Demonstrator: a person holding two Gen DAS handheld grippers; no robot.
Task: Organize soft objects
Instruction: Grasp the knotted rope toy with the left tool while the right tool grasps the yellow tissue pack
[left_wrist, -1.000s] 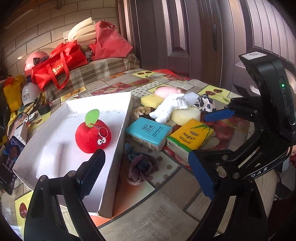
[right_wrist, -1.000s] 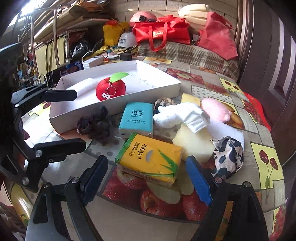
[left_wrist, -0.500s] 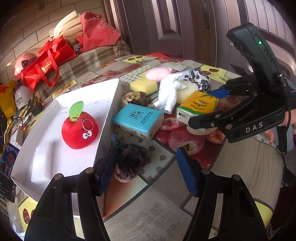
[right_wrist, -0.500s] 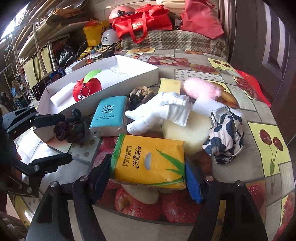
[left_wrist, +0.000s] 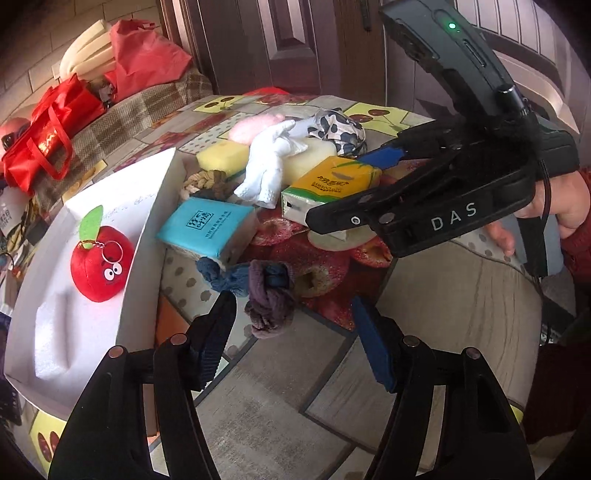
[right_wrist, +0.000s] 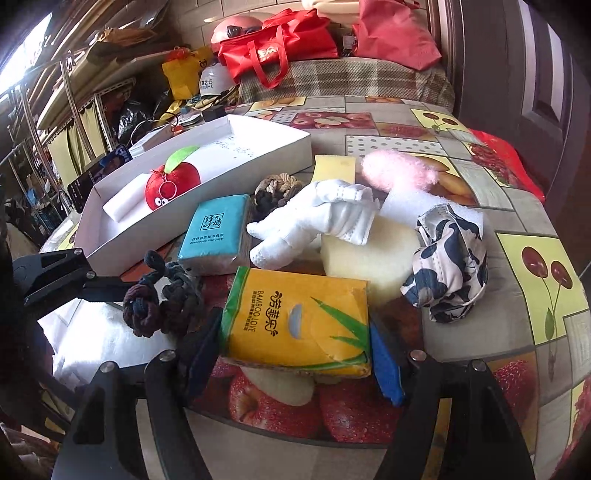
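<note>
While my right gripper (right_wrist: 295, 354) straddles yellow tissue pack (right_wrist: 299, 321), unclenched, left gripper (left_wrist: 291, 339) gapes over knotted rope (left_wrist: 267, 299); next, squeeze pack.

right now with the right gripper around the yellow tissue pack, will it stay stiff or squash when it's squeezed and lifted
The yellow tissue pack will probably squash somewhat: its soft wrapper is already creased and torn at one corner. It likely lifts easily, looking light for its size. The right gripper straddles its near end only, so the far end may droop. The glossy film could slip.
</note>
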